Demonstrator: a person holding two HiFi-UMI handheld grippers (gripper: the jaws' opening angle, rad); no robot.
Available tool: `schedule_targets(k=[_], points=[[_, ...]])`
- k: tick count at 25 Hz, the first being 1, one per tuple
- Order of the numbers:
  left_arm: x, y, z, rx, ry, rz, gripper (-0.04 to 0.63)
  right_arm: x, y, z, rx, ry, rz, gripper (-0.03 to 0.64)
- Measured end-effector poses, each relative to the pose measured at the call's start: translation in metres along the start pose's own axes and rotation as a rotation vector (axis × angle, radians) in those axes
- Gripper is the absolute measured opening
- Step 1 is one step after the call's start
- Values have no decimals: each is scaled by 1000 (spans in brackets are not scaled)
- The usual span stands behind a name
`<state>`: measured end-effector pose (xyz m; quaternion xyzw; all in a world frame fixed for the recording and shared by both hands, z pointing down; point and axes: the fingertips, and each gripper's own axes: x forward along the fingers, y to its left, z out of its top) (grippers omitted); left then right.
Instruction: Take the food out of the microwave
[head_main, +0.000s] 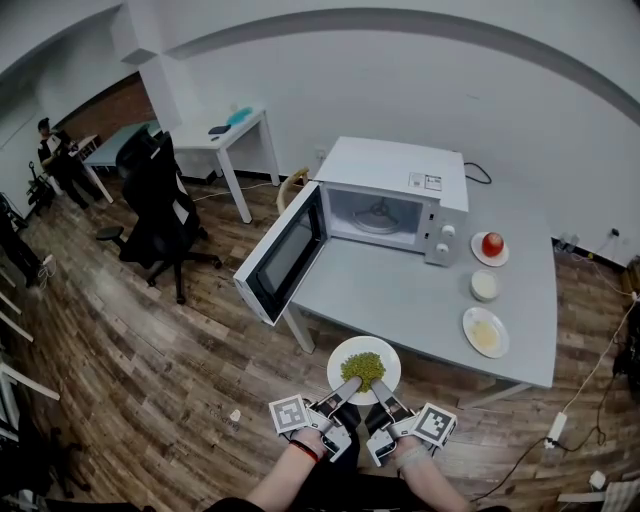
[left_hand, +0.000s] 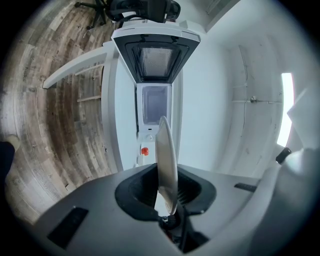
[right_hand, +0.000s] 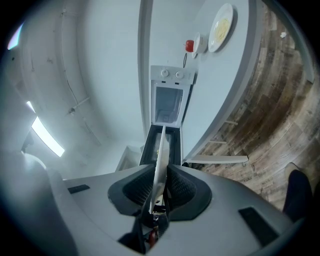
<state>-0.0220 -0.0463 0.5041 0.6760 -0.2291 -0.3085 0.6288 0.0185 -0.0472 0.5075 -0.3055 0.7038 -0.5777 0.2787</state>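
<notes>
A white plate (head_main: 341, 357) with a heap of green food (head_main: 363, 369) hangs just off the grey table's near edge (head_main: 400, 300). My left gripper (head_main: 349, 384) is shut on the plate's near-left rim. My right gripper (head_main: 381, 388) is shut on its near-right rim. In the left gripper view the plate (left_hand: 166, 160) stands edge-on between the pads of that gripper (left_hand: 165, 192). The right gripper view shows the plate (right_hand: 160, 155) clamped the same way in the right gripper (right_hand: 159, 187). The white microwave (head_main: 395, 195) stands behind with its door (head_main: 285, 250) swung wide open; only the glass turntable shows inside.
To the right of the microwave on the table sit a red apple on a saucer (head_main: 491, 245), a small white bowl (head_main: 484, 286) and a plate of pale food (head_main: 486, 332). A black office chair (head_main: 155, 200), a white desk (head_main: 235, 130) and a person (head_main: 50, 150) are at the left.
</notes>
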Motion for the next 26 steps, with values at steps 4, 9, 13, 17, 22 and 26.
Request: schedule_targets(k=[4, 9, 13, 17, 22, 26], points=[[14, 0, 15, -2, 8, -10, 64, 17, 1, 13, 0, 1, 12, 88], [33, 2, 39, -13, 23, -15, 64, 42, -4, 29, 5, -6, 6, 87], [48, 6, 62, -3, 43, -16, 64, 66, -6, 42, 8, -18, 14, 87], [59, 9, 85, -3, 59, -13, 64, 89, -7, 51, 7, -38, 28, 87], [68, 11, 105, 5, 92, -14, 64, 107, -16, 57, 23, -74, 24, 87], [70, 13, 109, -16, 89, -24, 64, 112, -15, 59, 26, -85, 31, 86]])
